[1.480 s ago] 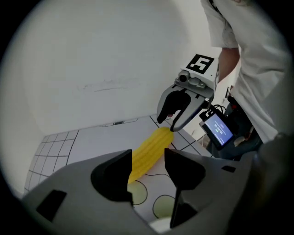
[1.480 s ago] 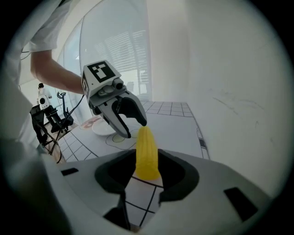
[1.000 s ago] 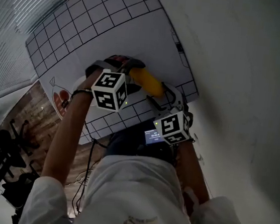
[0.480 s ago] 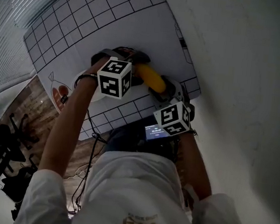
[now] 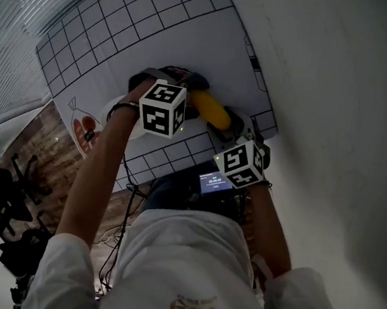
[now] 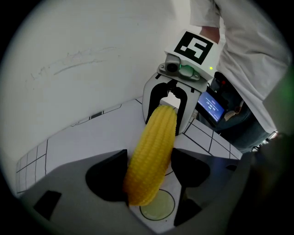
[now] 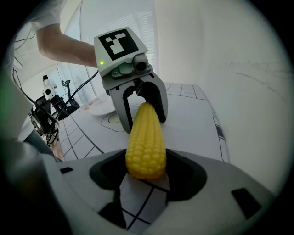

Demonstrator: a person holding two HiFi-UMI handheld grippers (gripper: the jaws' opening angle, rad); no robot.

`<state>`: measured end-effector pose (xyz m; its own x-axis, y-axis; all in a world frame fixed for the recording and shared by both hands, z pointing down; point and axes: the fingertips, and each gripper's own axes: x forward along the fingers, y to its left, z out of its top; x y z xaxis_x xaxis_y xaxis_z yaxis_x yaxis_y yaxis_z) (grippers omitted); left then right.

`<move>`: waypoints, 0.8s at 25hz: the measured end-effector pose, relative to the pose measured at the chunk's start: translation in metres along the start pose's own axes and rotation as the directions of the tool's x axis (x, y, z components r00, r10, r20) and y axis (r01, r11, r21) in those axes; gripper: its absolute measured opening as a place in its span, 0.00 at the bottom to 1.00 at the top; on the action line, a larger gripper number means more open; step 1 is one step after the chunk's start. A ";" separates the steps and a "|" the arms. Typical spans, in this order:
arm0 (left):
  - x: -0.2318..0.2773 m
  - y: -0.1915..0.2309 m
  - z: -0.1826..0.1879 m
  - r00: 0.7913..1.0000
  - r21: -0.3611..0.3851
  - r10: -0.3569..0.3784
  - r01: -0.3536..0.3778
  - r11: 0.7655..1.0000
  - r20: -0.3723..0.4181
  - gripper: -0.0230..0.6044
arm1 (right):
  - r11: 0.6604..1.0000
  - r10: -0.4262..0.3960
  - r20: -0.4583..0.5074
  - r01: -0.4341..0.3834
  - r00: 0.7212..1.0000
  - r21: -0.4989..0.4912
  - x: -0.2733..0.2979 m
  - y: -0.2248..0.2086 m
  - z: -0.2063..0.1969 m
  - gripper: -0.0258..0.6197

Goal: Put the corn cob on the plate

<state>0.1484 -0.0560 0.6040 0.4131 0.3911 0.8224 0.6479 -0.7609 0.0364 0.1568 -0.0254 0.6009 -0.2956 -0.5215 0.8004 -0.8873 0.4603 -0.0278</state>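
Swing both ends together toward the plate (image 7: 98,108), off to the left (any twist could lever the corn cob (image 6: 154,147) loose). The left tool (image 6: 149,172) is clamped on its tapered end; the cob spans across to the right tool (image 7: 146,167), whose wide-set jaws pinch its blunt end.

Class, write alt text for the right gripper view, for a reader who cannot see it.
A yellow corn cob is held above the white gridded mat at both ends: its blunt end between the right gripper's dark pads, its tip in the left gripper facing it. A white plate lies behind.
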 end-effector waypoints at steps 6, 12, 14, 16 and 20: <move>-0.006 -0.004 0.007 1.000 -0.016 0.001 -0.001 1.000 -0.017 0.52 | 1.000 0.015 -0.006 -0.016 1.000 -0.013 -0.009 0.002 0.001 0.44; -0.027 -0.003 0.024 0.999 -0.020 0.038 -0.038 0.999 0.001 0.52 | 0.998 0.007 0.014 -0.006 1.000 -0.055 -0.032 -0.002 0.017 0.43; -0.035 0.000 0.029 0.999 -0.028 0.053 -0.053 0.998 0.012 0.52 | 0.997 0.007 0.014 -0.006 1.000 -0.080 -0.038 -0.005 0.024 0.44; -0.042 0.002 0.032 0.997 -0.036 0.074 -0.073 0.997 0.014 0.52 | 0.994 0.005 0.017 -0.003 1.000 -0.109 -0.043 -0.007 0.031 0.43; -0.056 0.005 0.035 0.993 -0.056 0.118 -0.117 0.992 0.004 0.52 | 0.988 0.017 0.026 -0.013 1.000 -0.153 -0.049 -0.009 0.043 0.44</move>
<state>0.1505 -0.0637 0.5381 0.4892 0.3009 0.8186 0.5581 -0.8293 -0.0287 0.1641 -0.0349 0.5364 -0.3201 -0.5322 0.7837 -0.8190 0.5713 0.0535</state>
